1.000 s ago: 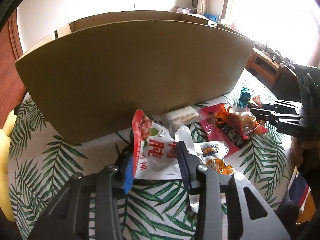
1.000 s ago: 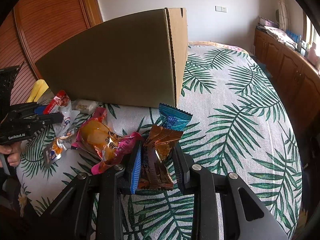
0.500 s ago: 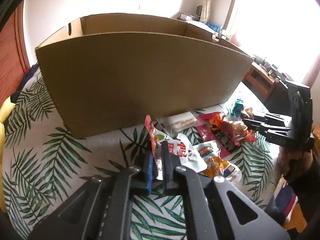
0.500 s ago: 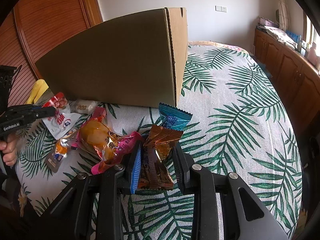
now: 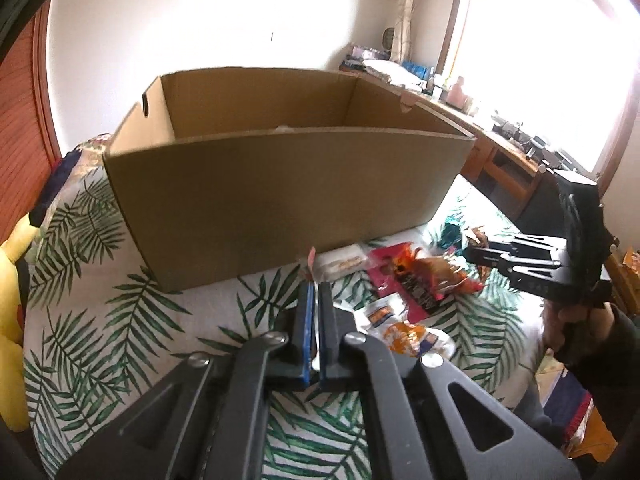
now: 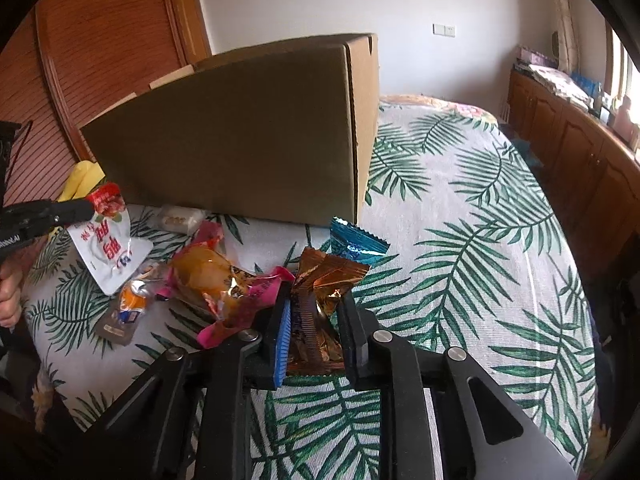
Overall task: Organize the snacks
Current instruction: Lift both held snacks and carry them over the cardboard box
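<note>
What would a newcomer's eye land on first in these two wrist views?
First, the big open brown cardboard box standing on the palm-leaf patterned cloth, with loose snack packets strewn along its near side. Next, the left gripper, shut on a white-and-red snack pouch that hangs clear of the cloth. Last, the right gripper, clamped on a crinkled copper-brown foil packet beside a blue foil wrapper.

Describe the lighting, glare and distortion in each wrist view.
Left wrist view: the window is blown out to white, glare washes the wall, and the cardboard box bows from fisheye distortion with its near side shaded. Right wrist view: even, softer light, no glare; the box edges curve too.
</note>
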The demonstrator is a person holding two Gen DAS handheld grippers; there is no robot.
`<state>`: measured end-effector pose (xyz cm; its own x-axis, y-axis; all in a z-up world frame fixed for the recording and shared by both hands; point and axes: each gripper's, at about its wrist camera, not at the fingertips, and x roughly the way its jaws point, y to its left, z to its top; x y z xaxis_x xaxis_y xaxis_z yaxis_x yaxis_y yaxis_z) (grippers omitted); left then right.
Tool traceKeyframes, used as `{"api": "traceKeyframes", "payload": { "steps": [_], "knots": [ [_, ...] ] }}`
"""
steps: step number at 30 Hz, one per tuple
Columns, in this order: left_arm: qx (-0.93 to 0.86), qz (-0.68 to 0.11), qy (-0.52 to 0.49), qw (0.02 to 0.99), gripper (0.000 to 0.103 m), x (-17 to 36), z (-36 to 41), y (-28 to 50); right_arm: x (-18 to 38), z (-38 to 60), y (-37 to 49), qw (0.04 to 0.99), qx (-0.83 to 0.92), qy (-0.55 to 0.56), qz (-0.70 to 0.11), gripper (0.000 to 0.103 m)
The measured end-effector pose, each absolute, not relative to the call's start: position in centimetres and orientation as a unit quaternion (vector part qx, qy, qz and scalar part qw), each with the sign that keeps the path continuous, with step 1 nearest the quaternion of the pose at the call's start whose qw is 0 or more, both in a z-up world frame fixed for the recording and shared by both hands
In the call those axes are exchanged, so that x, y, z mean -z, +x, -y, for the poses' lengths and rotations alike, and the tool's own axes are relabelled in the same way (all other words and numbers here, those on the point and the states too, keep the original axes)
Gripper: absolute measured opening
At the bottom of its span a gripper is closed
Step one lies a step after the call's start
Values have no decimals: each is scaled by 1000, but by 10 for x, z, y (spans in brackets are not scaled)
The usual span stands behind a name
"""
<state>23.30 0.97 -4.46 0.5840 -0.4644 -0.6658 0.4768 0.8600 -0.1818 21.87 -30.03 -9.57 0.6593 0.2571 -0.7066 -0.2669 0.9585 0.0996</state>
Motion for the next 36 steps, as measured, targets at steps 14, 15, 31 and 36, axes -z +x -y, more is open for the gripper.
{"api": "traceKeyframes", "payload": {
  "steps": [14,15,31,36],
  "knots": [
    [251,-378,31,890,5,46,-6,232,71,303,201,922,-150,-19,-358,19],
    [247,-380,35,890,10,49,-6,232,71,302,201,921,-152,-19,-358,19],
    [212,-423,37,880,46,87,-36,262,76,284,199,918,-167,-29,-359,20],
    [210,-431,19,877,46,92,-47,272,76,281,199,918,-172,-31,-357,20]
  ]
}}
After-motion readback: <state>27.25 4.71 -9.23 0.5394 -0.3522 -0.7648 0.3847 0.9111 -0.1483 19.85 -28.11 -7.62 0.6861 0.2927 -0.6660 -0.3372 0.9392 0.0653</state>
